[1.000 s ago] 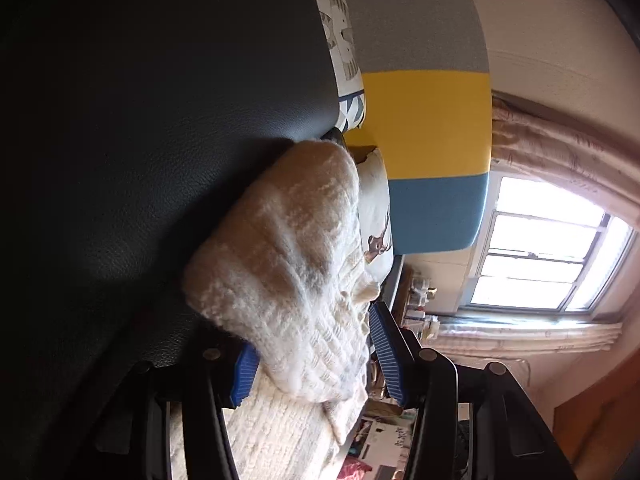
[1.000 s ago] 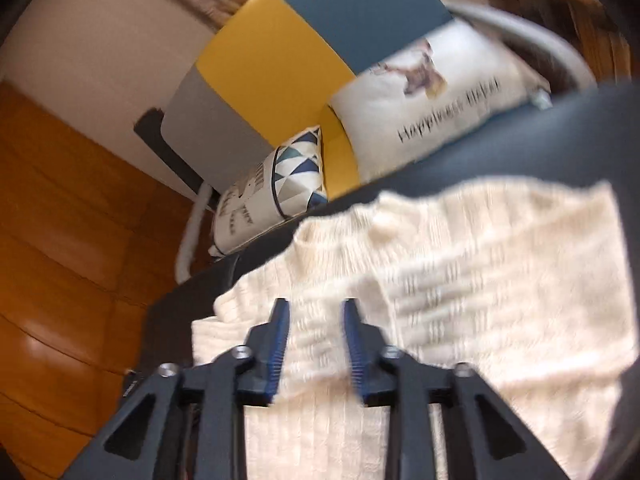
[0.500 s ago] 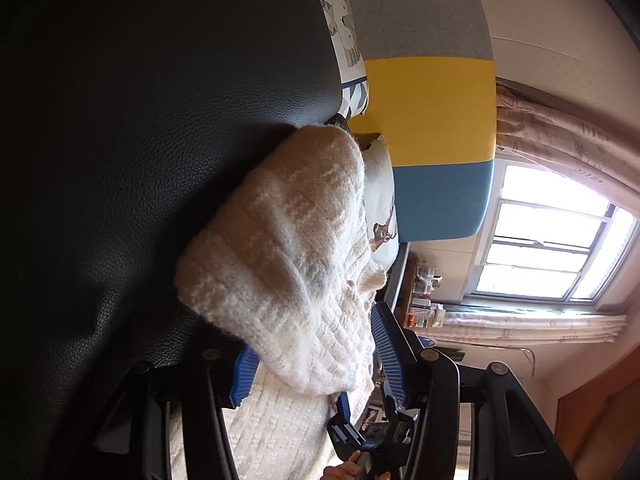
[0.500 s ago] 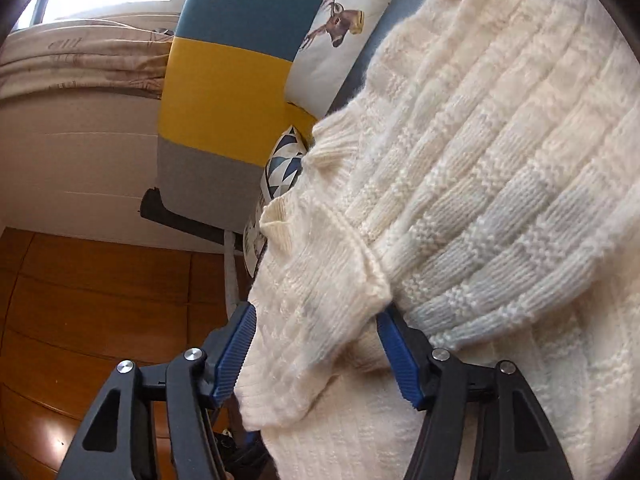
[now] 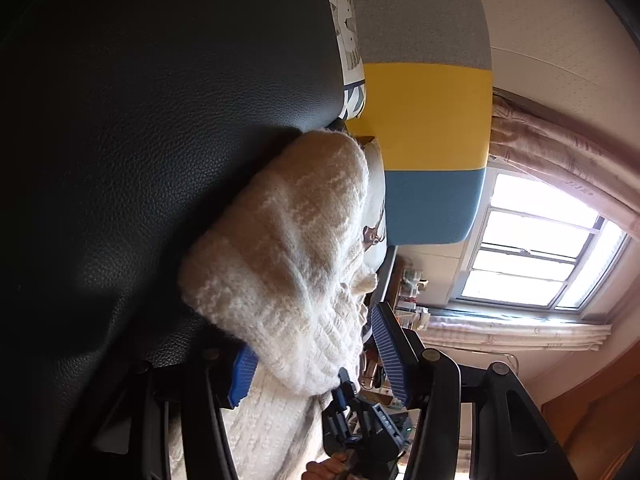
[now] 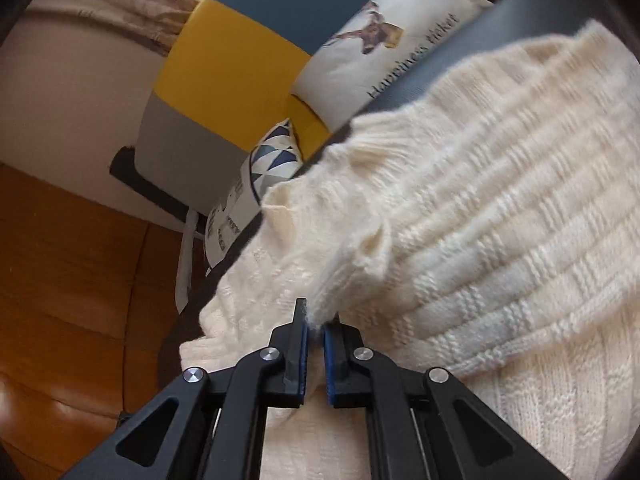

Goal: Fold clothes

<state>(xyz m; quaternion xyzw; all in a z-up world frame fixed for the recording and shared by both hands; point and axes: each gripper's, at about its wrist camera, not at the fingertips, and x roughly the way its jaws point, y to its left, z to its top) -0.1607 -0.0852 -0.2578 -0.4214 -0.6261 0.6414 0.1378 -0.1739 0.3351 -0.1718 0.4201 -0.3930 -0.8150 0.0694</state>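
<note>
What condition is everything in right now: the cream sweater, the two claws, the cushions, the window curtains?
Cream knitted sweater: bunched on the black leather surface, partly folded.
Right claw: shut on a sweater fold.
Left claw: half open, sweater bulk between its pads; whether they press it is unclear.
White printed cushion: leaning against the striped chair back.
Pink curtains: drawn aside, window uncovered.

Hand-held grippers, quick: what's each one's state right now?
Left hand-held gripper: jaws apart, cream sweater fold between them; grip cannot be told.
Right hand-held gripper: shut on the cream sweater.
</note>
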